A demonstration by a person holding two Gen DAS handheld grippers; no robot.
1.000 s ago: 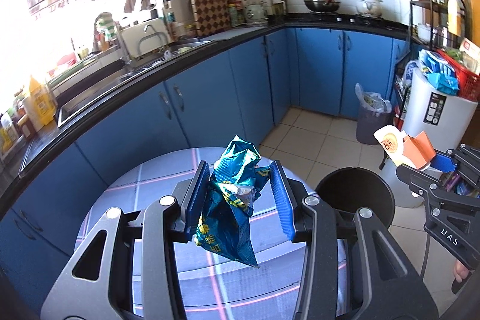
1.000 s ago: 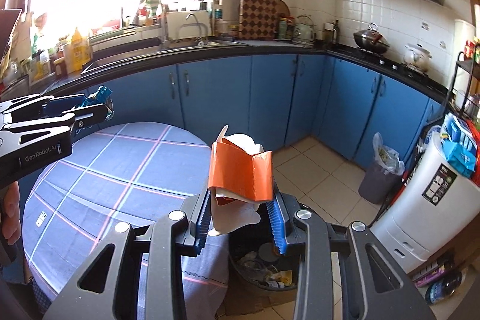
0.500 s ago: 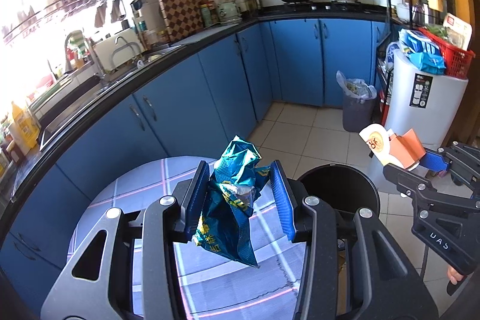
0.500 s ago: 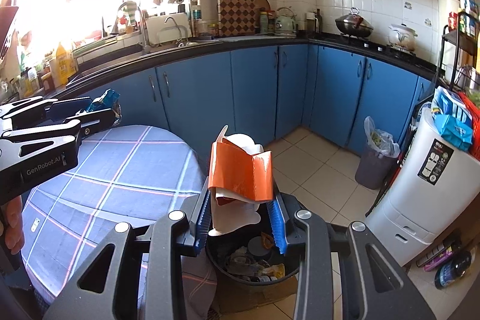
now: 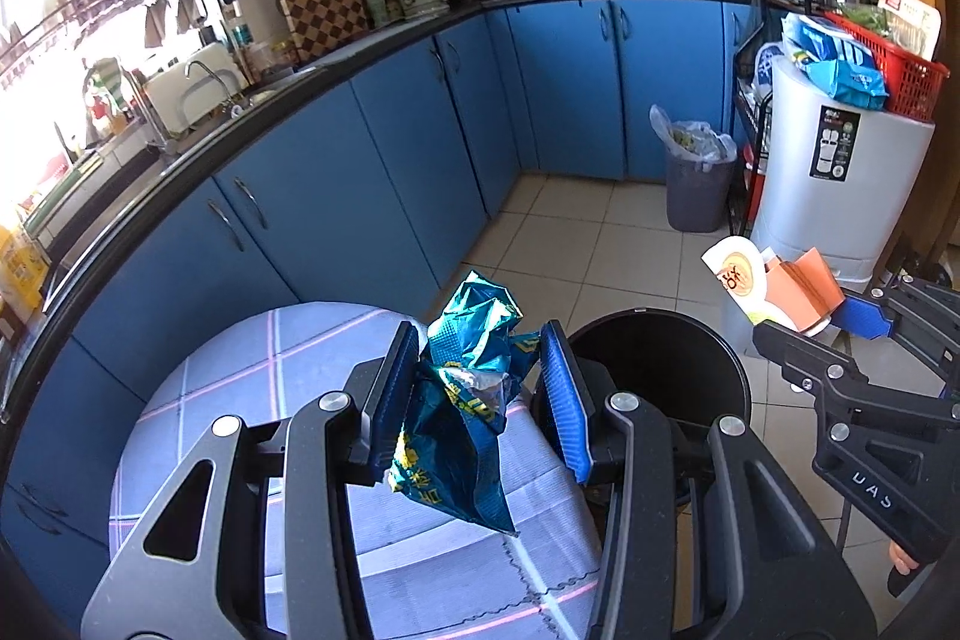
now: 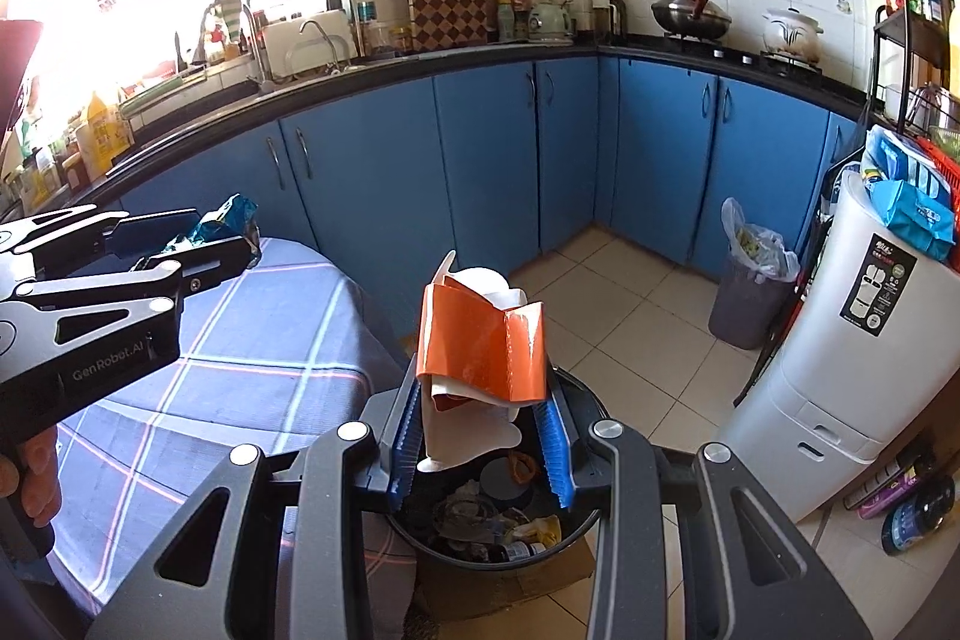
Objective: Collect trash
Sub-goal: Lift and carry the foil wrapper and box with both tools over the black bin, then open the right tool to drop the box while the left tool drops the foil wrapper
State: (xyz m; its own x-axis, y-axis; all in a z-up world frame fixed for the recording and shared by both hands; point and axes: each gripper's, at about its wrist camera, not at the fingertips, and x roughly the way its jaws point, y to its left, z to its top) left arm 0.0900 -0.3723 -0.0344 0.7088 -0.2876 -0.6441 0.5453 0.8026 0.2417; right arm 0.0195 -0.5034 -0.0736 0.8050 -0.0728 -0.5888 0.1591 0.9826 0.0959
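Nearest, the right gripper (image 6: 480,445) pinches a light, creased orange-and-white paper carton (image 6: 483,358) over the open black bin (image 6: 576,532). Left, above the checked tabletop (image 5: 240,370), the left gripper (image 5: 477,400) clamps a crinkly, slippery teal snack bag (image 5: 462,406) mid-body. Both look feather-light and crushable, so a gather-point pinch suits.

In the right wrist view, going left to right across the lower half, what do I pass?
Left gripper holding the crumpled teal snack bag → round table's blue checked cloth → orange and white paper carton in the right gripper → grey bin with plastic liner → white cylindrical appliance.
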